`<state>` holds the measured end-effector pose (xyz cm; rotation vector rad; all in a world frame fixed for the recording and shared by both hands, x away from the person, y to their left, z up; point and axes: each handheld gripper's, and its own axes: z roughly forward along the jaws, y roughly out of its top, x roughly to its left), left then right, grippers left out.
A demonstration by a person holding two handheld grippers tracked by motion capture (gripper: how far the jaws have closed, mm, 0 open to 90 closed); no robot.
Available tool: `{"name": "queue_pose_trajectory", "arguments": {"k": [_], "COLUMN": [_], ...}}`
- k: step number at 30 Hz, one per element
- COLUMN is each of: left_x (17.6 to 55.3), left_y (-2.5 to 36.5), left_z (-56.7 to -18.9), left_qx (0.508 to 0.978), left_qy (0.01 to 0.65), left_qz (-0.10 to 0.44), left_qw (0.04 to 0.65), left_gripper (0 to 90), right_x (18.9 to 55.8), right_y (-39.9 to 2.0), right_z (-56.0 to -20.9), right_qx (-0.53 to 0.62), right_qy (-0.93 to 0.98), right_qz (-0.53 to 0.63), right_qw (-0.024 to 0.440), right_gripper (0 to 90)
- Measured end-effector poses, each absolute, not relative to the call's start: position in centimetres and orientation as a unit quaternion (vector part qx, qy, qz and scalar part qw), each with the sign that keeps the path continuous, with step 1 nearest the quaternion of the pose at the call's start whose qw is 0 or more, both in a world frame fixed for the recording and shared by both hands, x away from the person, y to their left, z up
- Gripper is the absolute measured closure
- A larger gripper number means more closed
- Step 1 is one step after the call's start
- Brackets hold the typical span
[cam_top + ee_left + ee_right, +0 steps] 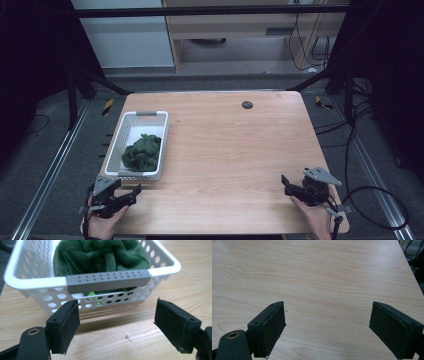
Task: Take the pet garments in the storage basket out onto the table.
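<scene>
I'm holding the left gripper [116, 325] spread, facing the white perforated plastic basket [116, 150] of crumpled green cloth [142, 152] at 12 o'clock; right gripper [328, 331] spread over the light wooden table [225, 150].

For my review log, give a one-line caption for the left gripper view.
Open left gripper faces a white basket holding a green plush cloth on the wooden table.

A cloth [142, 151] lies in the basket [115, 145] at the table's [230, 150] left.

Gripper [116, 325] jaws spread before white basket [37, 282] holding green cloth [100, 257].
</scene>
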<state>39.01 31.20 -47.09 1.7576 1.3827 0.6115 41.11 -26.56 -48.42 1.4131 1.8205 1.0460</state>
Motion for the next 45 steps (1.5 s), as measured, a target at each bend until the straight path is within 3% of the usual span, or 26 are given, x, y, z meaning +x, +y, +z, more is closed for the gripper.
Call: {"name": "queue_pose_trajectory", "arguments": {"k": [29,45], "left_x": [38.3,39.7], "left_y": [30.9,31.5], "left_z": [-43.0,-41.1], "left_qx": [0.682,0.678], "left_qy": [0.514,0.511], "left_qz": [0.272,0.274], "left_qw": [0.443,0.452], "left_gripper": [16.5,16.1], "right_x": [41.0,41.1], "right_y": [-26.6,-26.3], "right_z": [-48.8,-48.8], "right_qx": [0.518,0.511], "right_qy": [0.704,0.71], "right_qz": [0.383,0.378], "right_qw": [0.299,0.303], "right_gripper": [12.8,12.4]}}
